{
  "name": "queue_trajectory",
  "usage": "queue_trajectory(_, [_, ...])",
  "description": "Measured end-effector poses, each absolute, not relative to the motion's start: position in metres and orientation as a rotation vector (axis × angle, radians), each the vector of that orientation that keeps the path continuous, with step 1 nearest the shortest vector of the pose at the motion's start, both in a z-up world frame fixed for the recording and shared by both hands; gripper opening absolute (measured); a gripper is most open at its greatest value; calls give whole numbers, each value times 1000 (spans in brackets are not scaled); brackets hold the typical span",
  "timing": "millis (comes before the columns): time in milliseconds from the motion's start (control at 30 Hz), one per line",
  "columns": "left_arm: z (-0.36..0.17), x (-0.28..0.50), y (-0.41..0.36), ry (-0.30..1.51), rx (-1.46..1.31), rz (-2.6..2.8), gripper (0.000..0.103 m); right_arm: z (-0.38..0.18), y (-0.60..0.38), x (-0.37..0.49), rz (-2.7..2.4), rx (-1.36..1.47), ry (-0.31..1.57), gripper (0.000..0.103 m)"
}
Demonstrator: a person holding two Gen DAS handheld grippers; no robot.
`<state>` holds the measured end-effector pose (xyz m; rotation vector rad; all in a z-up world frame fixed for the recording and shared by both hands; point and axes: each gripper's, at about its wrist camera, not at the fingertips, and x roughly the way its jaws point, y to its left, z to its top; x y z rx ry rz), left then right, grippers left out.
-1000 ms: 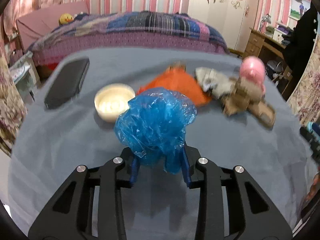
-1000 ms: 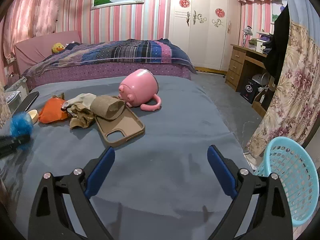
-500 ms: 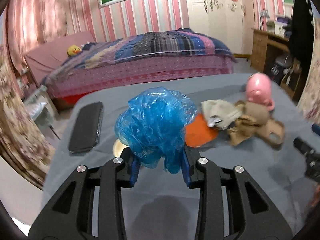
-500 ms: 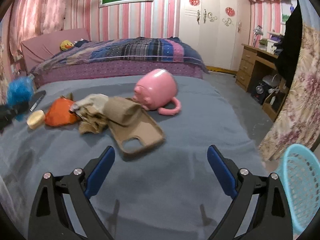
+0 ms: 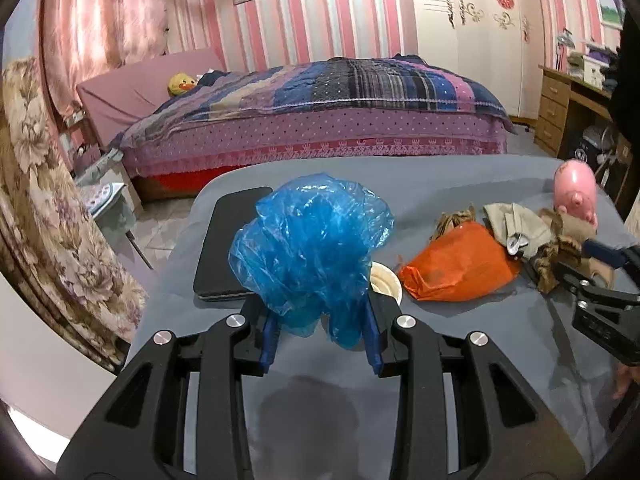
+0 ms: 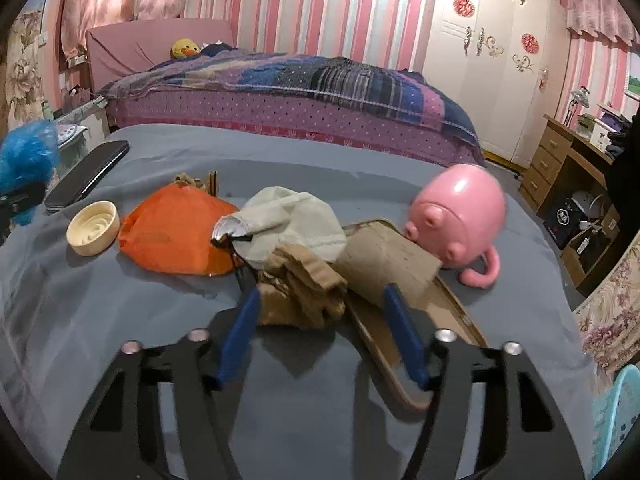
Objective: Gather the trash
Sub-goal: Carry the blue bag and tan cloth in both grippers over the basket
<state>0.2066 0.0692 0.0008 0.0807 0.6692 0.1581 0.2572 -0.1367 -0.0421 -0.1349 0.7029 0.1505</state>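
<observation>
While the left gripper [image 5: 320, 334] clamps a crumpled blue plastic bag [image 5: 310, 248], the right gripper [image 6: 320, 320], nearer the pile, closes around brown crumpled paper [image 6: 302, 292] at lower centre, pads not yet pressing.

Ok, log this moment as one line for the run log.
left gripper: shut on blue bag | right gripper: closing around brown crumpled paper, not gripped | basket: at right edge
</observation>
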Motion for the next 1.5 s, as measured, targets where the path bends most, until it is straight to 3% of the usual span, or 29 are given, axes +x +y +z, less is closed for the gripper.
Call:
queue_trajectory(67, [5, 206, 73, 658, 55, 151, 33, -44, -134, 263, 161, -133, 715, 46])
queue_trajectory(133, [6, 205, 74, 650, 41, 148, 33, -47, -132, 268, 170, -135, 735, 30])
queue_trajectory(600, [10, 196, 53, 641, -20, 47, 33, -13, -207, 183, 53, -44, 636, 29])
queue_trajectory(1000, [11, 188, -12, 653, -31, -126, 33, 14, -295, 118, -88, 16, 564, 29])
queue_trajectory(1500, [28, 178, -109, 626, -4, -262, 33, 9, -364, 79, -207, 69, 548, 29])
